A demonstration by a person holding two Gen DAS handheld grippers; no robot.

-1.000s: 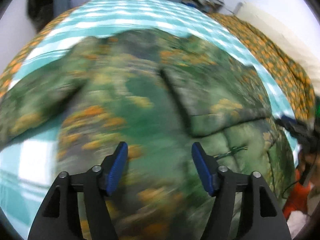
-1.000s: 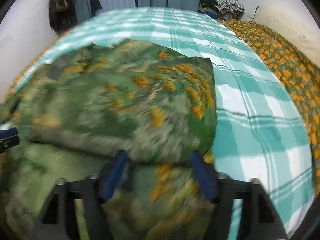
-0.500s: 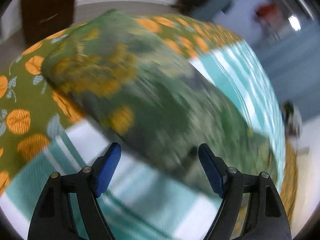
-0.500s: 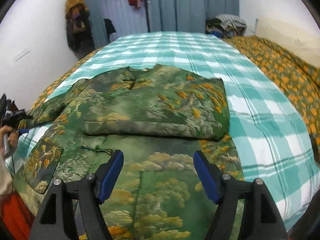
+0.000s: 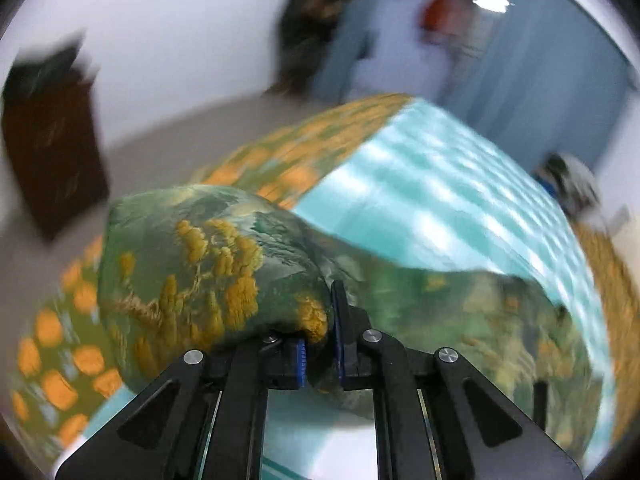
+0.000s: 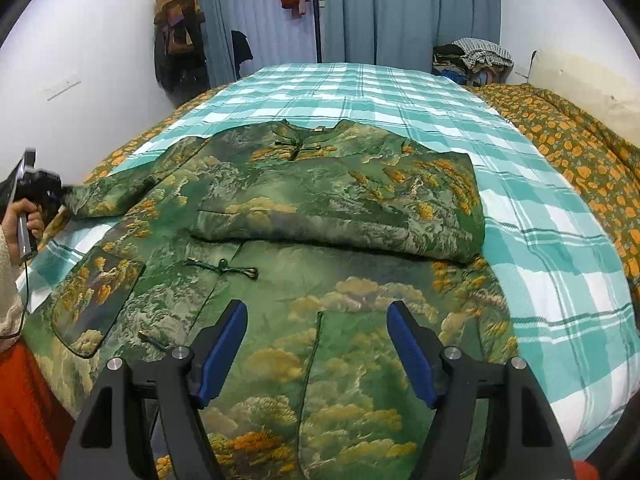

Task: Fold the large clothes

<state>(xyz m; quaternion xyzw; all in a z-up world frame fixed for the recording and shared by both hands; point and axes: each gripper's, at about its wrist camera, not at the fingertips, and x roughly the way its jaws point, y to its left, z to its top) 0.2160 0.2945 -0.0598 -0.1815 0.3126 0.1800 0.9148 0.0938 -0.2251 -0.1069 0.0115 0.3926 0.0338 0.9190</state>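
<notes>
A large green padded jacket (image 6: 320, 272) with orange and gold tree embroidery lies front up on the bed. Its right sleeve (image 6: 352, 204) is folded across the chest. Its left sleeve (image 6: 120, 192) stretches out to the left bed edge. My left gripper (image 5: 320, 344) is shut on that sleeve's cuff (image 5: 192, 280), which bunches over the fingers; the view is blurred. It also shows at the far left of the right wrist view (image 6: 36, 188). My right gripper (image 6: 316, 344) is open and empty above the jacket's lower front.
The bed has a teal checked blanket (image 6: 540, 248) over an orange-patterned quilt (image 6: 568, 140). A pile of clothes (image 6: 472, 60) sits at the far right corner. Curtains (image 6: 360, 8) and hanging coats (image 6: 176, 32) line the back wall. A dark brown cabinet (image 5: 52, 148) stands left of the bed.
My left gripper swung to the left sleeve and closed on its cuff. My right gripper pulled back and up from the folded right sleeve, staying open.
</notes>
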